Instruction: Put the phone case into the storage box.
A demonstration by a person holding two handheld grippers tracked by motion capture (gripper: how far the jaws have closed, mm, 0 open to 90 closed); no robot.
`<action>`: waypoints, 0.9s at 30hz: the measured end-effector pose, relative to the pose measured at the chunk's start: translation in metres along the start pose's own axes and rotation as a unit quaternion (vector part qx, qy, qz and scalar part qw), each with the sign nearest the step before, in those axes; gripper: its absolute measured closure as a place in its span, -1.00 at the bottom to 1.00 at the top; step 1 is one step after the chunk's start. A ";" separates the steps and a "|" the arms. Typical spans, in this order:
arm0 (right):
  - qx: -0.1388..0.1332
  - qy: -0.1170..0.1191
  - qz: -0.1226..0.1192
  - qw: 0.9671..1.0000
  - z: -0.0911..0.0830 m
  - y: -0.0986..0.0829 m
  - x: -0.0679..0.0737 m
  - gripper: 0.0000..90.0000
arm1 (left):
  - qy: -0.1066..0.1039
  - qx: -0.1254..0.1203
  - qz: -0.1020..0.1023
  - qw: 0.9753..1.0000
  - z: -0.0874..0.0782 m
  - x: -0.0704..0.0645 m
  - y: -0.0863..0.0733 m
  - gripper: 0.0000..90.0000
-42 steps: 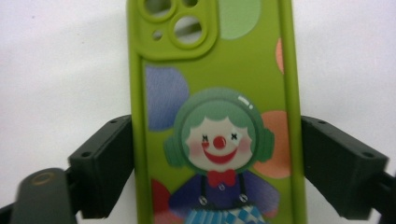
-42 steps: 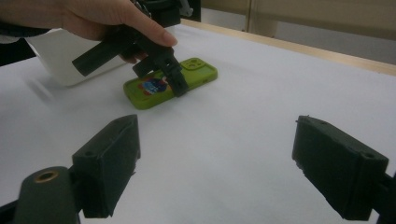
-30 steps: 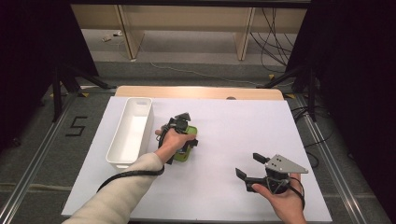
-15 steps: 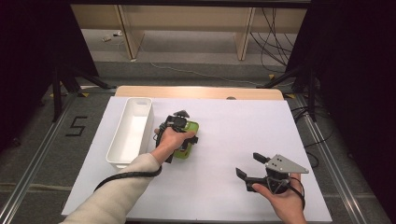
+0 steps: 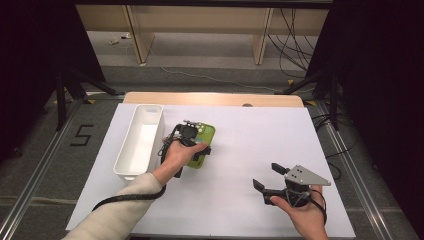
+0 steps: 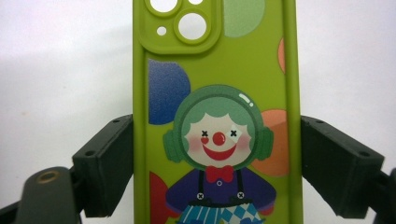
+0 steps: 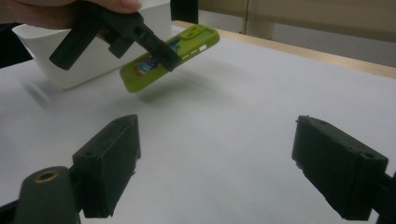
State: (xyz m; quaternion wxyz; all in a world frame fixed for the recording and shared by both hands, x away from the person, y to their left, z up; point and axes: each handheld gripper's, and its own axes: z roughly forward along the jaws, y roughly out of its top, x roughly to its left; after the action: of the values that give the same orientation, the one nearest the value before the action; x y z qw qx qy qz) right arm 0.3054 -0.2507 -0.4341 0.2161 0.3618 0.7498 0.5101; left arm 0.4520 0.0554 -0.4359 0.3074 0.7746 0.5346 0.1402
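Honestly, I am worrying most about the green phone case (image 6: 217, 116) slipping: I am pinching it only by its two long edges, and the shell looks smooth and springy, so it could twist or pop out between the jaws if I am swinging it too fast toward the white bin (image 5: 140, 141). In the right gripper view the case (image 7: 170, 56) is hanging tilted above the white table (image 7: 243, 121), camera end raised, with its shadow lying beneath it, so a drop would be landing on the sheet just beside the bin (image 7: 93, 51). My left gripper (image 5: 192, 142) is closing on the case (image 5: 200, 145) across its width, one jaw pressing each side at about the clown's head, the printed back facing the camera. My right gripper (image 5: 272, 180) is resting low near the table's front edge, well apart from the case, jaws standing wide and holding nothing.
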 end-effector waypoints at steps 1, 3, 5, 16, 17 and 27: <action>-0.001 0.000 -0.001 1.000 0.000 0.000 0.000 -0.63 | -0.001 -0.010 0.003 1.000 -0.002 0.000 -0.001 -0.64; -0.002 -0.002 0.000 1.000 0.000 0.000 0.000 -0.63 | -0.003 -0.028 0.010 1.000 -0.007 0.000 -0.004 -0.64; -0.002 -0.002 0.000 1.000 0.000 0.001 -0.001 -0.63 | -0.003 -0.043 0.018 0.999 -0.010 0.000 -0.006 -0.64; -0.008 -0.008 0.003 1.000 0.002 0.004 -0.003 -0.63 | -0.017 -0.114 0.054 0.992 -0.025 0.000 -0.022 -0.64; -0.008 -0.008 0.003 1.000 0.003 0.005 -0.002 -0.63 | -0.022 -0.121 0.058 0.991 -0.027 0.000 -0.024 -0.64; -0.022 -0.010 0.012 1.000 0.008 0.010 -0.005 -0.63 | -0.034 -0.146 0.081 0.985 -0.040 0.000 -0.033 -0.64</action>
State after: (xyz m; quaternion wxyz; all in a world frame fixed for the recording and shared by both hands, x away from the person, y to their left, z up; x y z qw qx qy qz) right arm 0.3176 -0.2478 -0.4281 0.2256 0.3713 0.7317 0.5252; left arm 0.4057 0.0767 -0.4254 0.4226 0.7667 0.4329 0.2150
